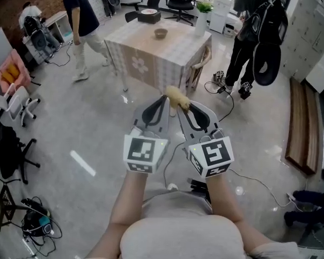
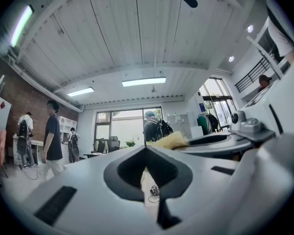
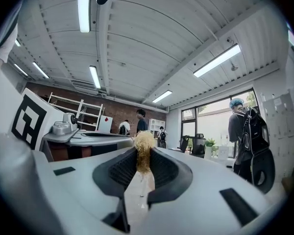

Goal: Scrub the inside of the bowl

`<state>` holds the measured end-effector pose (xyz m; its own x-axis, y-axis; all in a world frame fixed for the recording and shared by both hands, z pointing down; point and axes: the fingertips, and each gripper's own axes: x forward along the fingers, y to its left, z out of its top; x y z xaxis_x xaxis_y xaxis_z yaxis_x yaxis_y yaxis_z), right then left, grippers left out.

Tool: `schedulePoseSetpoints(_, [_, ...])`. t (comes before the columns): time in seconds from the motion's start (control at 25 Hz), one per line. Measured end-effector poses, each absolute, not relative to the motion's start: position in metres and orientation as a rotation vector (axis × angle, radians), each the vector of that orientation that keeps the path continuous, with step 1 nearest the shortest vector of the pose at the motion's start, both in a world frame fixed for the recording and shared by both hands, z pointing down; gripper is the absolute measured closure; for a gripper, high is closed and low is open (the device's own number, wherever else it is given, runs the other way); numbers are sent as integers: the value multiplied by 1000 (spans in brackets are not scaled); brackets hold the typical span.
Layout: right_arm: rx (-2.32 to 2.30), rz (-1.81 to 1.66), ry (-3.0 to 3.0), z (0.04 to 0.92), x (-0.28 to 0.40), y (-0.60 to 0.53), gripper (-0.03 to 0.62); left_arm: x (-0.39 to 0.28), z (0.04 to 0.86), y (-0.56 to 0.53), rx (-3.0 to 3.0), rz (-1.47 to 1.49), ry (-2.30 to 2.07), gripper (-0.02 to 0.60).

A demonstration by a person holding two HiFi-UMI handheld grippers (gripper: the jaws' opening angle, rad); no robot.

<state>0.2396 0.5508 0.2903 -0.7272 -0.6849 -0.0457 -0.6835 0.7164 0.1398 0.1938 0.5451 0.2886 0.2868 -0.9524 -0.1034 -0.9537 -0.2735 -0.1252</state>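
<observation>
Nearest me, the left gripper (image 1: 164, 101): jaws pressed together, empty. Right gripper (image 1: 182, 110) just beside it, pinching a tan scrubber (image 1: 176, 96). Bowl (image 1: 161, 33) far off on the checked table (image 1: 151, 58).

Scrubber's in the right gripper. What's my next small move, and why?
Probably step forward toward the table. The bowl sits on it well ahead, out of reach, while the right gripper, shut on the scrubber, and the left gripper, shut on nothing, hang side by side over the floor.
</observation>
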Motion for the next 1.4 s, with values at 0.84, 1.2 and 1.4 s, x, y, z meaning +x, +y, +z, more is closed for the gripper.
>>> schedulePoseSetpoints(0.84, [1158,-160,-2968,290,252,506,516,204,290,500,-2367,-36,1799,569])
schedulePoseSetpoints(1.2, [1141,-124,-2963,297,243,474,516,187,301,467,-2373,-54,1864,569])
schedulePoseSetpoints(1.4, [1149,-114,-2961,300,233,446,516,175,302,439,-2370,-51,1863,569])
